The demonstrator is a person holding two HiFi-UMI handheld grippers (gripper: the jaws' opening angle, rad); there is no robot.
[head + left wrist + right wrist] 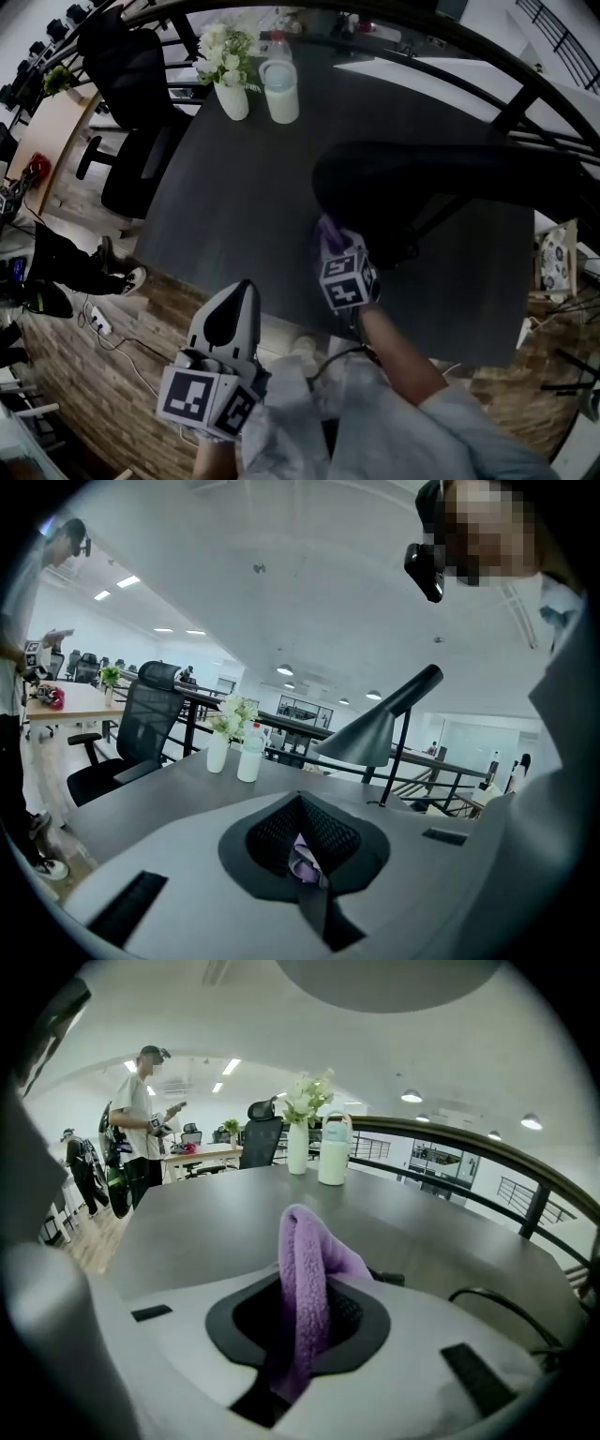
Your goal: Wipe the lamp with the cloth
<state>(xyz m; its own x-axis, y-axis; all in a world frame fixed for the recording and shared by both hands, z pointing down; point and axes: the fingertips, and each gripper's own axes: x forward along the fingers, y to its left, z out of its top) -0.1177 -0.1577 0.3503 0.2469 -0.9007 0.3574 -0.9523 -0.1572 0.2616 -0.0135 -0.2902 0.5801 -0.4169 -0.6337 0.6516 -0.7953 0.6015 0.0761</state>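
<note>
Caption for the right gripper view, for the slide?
Right tool clamps a purple cloth above the dark table, lamp shade overhead.

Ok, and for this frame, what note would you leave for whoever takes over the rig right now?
Right gripper: shut on the purple cloth, which stands up out of it, over the table.
Left gripper: jaws together, held low off the table's near edge. A small purplish bit shows between them, which I can't identify.
Lamp: on the table, with its shade just above the right gripper. No contact with the cloth is visible.
Done: cloth in hand.
Left: wipe the lamp.
</note>
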